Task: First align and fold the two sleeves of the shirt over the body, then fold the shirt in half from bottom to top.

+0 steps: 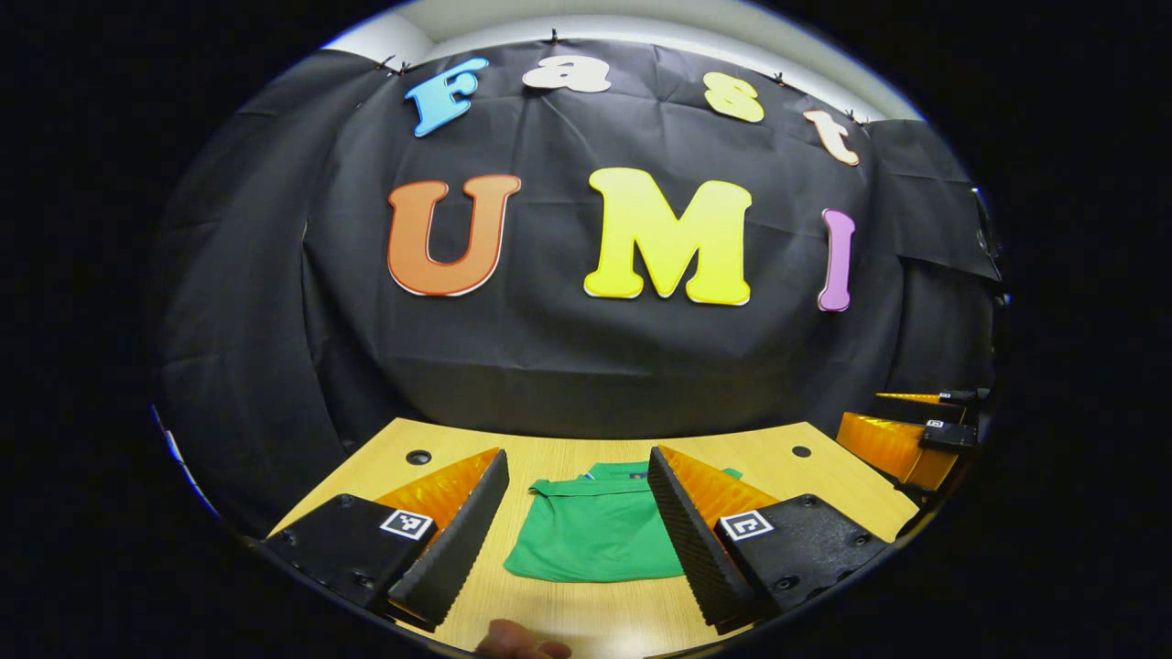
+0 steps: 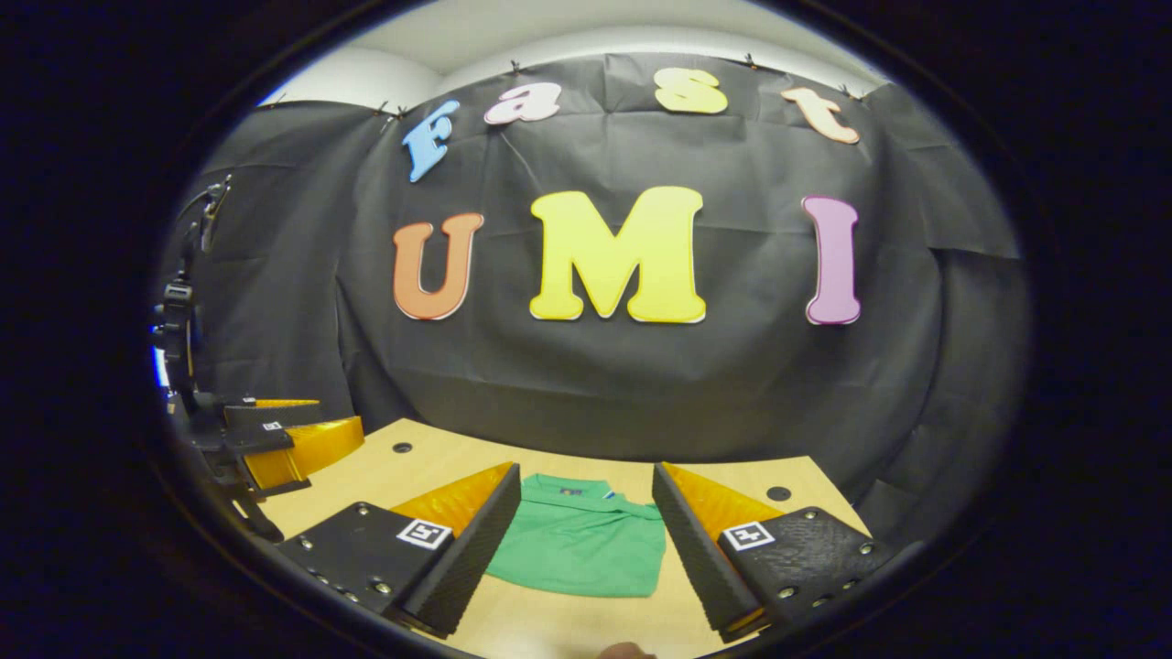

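A green shirt (image 1: 595, 535) lies folded into a compact rectangle on the wooden table (image 1: 568, 458), collar toward the far wall. My left gripper (image 1: 577, 540) hovers above the table's near side, open, with the shirt seen between its fingers and nothing held. In the right gripper view the same shirt (image 2: 581, 545) lies folded, and my right gripper (image 2: 586, 549) is open above it, apart from the cloth. The right gripper (image 1: 916, 430) appears at the far right of the left gripper view. The left gripper (image 2: 275, 439) appears at the left edge of the right gripper view.
The table has small round holes near its back corners (image 1: 418, 457), (image 2: 778, 493). The black cloth wall (image 1: 586, 348) hangs right behind the table's far edge. A fingertip (image 1: 517, 641) shows at the bottom of the left gripper view.
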Motion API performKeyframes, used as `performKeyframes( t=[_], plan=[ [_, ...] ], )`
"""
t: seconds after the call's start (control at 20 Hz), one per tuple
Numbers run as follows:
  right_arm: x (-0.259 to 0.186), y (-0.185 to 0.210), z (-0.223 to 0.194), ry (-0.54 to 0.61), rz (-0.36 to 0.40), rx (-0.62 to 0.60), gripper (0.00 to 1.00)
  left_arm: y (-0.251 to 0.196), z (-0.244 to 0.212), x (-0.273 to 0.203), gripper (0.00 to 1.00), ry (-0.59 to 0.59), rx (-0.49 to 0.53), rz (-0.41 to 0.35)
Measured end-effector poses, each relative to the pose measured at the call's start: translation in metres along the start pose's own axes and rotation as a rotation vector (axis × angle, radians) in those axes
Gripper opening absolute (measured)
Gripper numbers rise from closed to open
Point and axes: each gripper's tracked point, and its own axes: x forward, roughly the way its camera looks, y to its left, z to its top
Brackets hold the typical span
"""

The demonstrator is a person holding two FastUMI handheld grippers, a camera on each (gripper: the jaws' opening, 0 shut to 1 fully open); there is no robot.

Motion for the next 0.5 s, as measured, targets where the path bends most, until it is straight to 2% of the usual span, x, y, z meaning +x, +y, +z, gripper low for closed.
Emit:
performKeyframes(
  t=[0.25,0.35,0.4,0.45,0.5],
  plan=[
    [-0.066,0.017,0.007,-0.044,0.0,-0.018,0.92,-0.009,0.003,-0.061,1.0,-0.032,-0.014,-0.015],
    [-0.087,0.02,0.003,-0.052,-0.01,-0.015,0.92,-0.01,-0.002,-0.083,0.98,-0.031,-0.013,-0.014],
    [-0.095,0.023,-0.001,-0.054,-0.011,-0.012,0.92,-0.011,-0.004,-0.092,0.9,-0.032,-0.014,-0.014],
    [-0.103,0.024,-0.004,-0.053,-0.007,-0.011,0.92,-0.01,-0.007,-0.1,1.0,-0.033,-0.017,-0.014],
    [-0.109,0.024,-0.009,-0.05,-0.006,-0.018,0.92,-0.009,-0.009,-0.107,0.98,-0.034,-0.026,-0.009]
  ],
)
